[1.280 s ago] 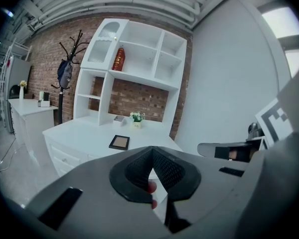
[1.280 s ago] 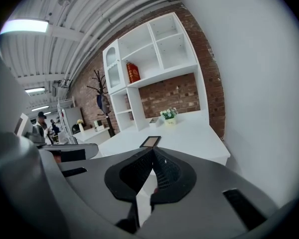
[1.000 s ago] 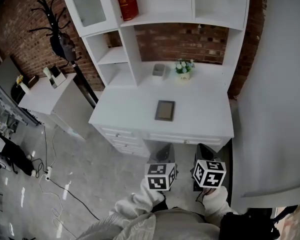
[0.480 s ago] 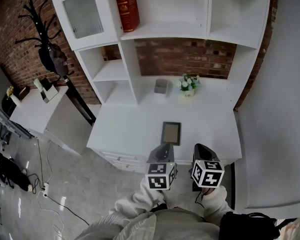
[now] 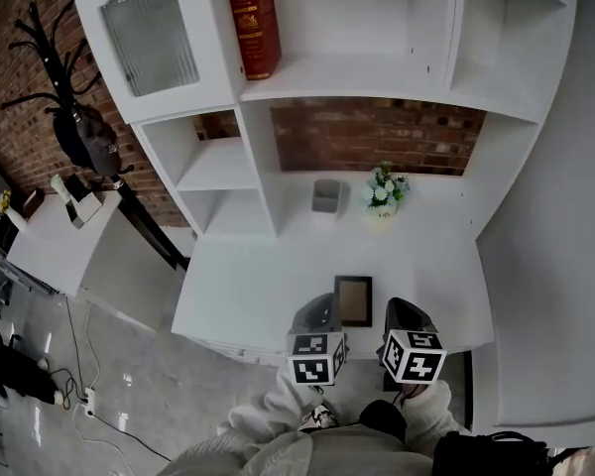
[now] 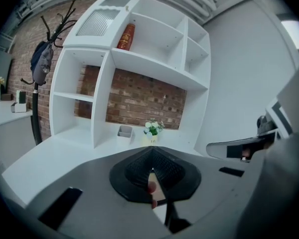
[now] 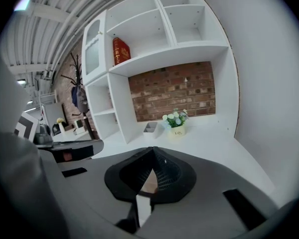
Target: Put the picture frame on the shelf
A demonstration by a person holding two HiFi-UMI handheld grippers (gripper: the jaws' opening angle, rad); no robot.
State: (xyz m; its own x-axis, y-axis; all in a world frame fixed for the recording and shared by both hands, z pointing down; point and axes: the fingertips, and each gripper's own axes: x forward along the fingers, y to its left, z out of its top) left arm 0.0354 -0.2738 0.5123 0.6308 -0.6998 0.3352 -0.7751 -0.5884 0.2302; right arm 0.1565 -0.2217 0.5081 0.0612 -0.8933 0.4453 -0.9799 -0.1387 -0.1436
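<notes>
your left gripper [image 6: 150, 171] has its jaws drawn together, the tips meeting with only a thin wedge of gap behind them, and nothing is held. your right gripper [image 7: 150, 169] is the same: jaws closed to a point, nothing held. in the head view the left gripper [image 5: 318, 313] and the right gripper [image 5: 405, 315] hang side by side over the near edge of the white bench [image 5: 248, 286], both pointing toward the far side.

the picture frame [image 5: 354, 300] lies flat on the bench between the two grippers, close to the near edge, its long sides running near to far. neither gripper touches it.

farther back on the bench, a small grey tray [image 5: 325, 195] sits just left of a flower pot [image 5: 384, 191] with white blooms, both near the brick wall [image 5: 377, 132]. the white shelf unit [image 5: 357, 72] rises from the far and left parts of the bench; a red book [image 5: 253, 18] stands upright on its upper shelf, beside a glass-fronted door [image 5: 149, 33] at the left. beyond the bench to the left stand a black coat stand [image 5: 79, 127] and a white side table [image 5: 69, 241].
</notes>
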